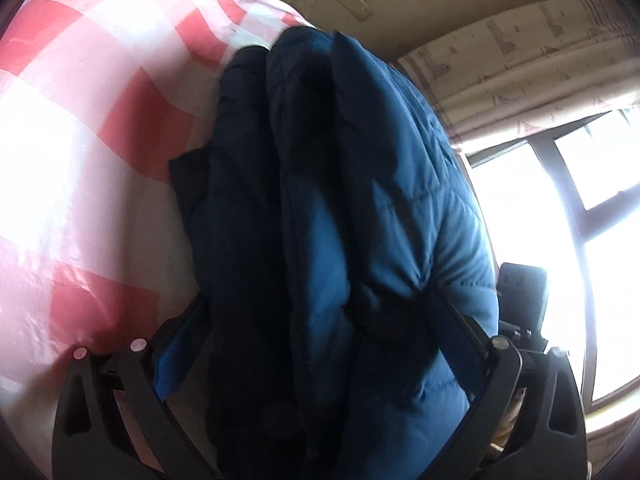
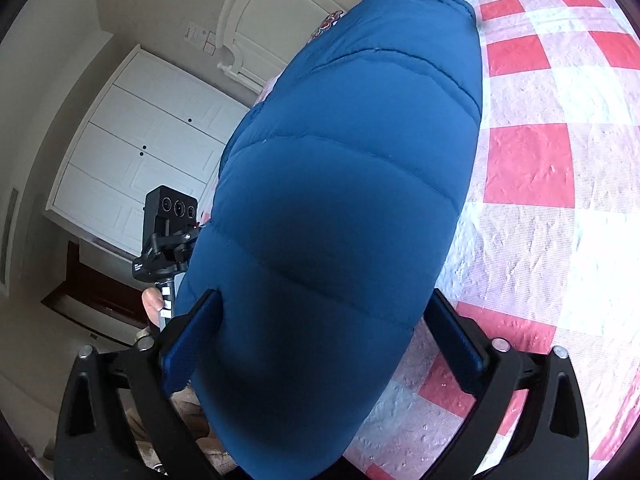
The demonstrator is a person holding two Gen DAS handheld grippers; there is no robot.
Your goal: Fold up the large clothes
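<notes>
While the left wrist view is mostly filled by the blue puffer jacket (image 1: 360, 220), bunched into several thick folds on the red-and-white checked cover (image 1: 80, 140), the left gripper (image 1: 320, 320) has its jaws spread wide round the bundle; the right finger dents the padding, the left one is half hidden behind dark folds, so whether this is a real clamp or only a straddle I cannot tell. A window (image 1: 580, 200) glares at the right edge. Risk here, as a judgement: the fat stack could spring apart or slide off the fingers if lifted, since the padding is slippery and springy. In the right wrist view the same jacket (image 2: 348, 200) lies as a smooth quilted slab on the checked cover (image 2: 540, 160), and the right gripper (image 2: 320, 344) stands at full spread, with the jacket between its fingers; the blue pad on the left finger (image 2: 188, 344) touches the fabric edge, the other finger looks clear, so nothing seems gripped. The other handheld unit's camera (image 2: 172, 216) and a thumb (image 2: 154, 302) show just beside the jacket. Risk: closing now may catch only the top layer and undo the fold. No containers are in use; a white wardrobe (image 2: 140, 152) stands shut behind, contents unseen.
</notes>
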